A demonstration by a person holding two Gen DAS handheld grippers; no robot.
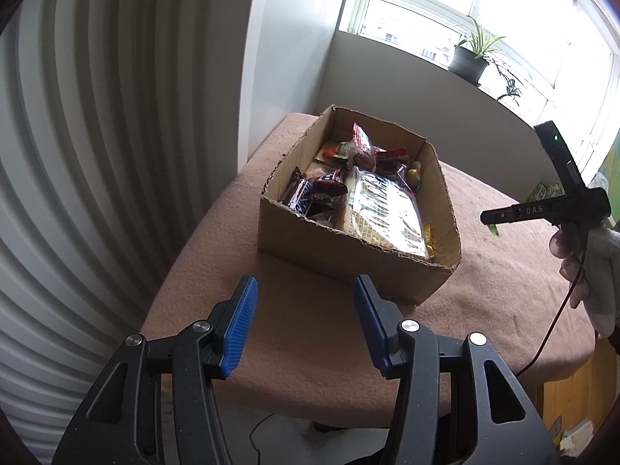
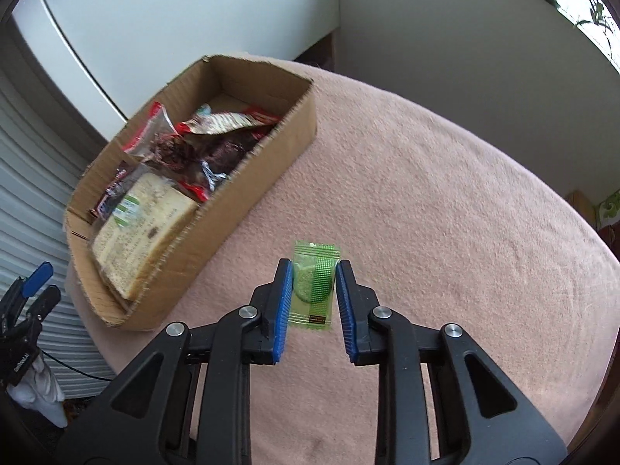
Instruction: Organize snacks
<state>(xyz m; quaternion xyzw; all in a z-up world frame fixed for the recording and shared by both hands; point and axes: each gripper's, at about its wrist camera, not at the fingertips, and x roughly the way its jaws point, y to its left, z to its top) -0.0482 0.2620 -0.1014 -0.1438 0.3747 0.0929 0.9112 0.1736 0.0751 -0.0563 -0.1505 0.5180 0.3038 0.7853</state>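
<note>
A cardboard box [image 1: 441,193] [image 2: 271,166] holding several wrapped snacks stands on a table under a pink cloth [image 2: 445,201]. A large pale cracker pack [image 2: 143,228] [image 1: 383,213] lies at its near end. A small green snack packet [image 2: 314,283] lies flat on the cloth to the right of the box. My right gripper [image 2: 313,267] is open, its blue pads [image 2: 283,306] on either side of the packet, close to its edges. My left gripper [image 1: 306,286] is open and empty, above the cloth in front of the box.
The right gripper's body and gloved hand [image 1: 589,240] show at the right in the left wrist view. White ribbed blinds [image 1: 77,155] hang left of the table. A potted plant [image 1: 471,58] stands on the window sill behind.
</note>
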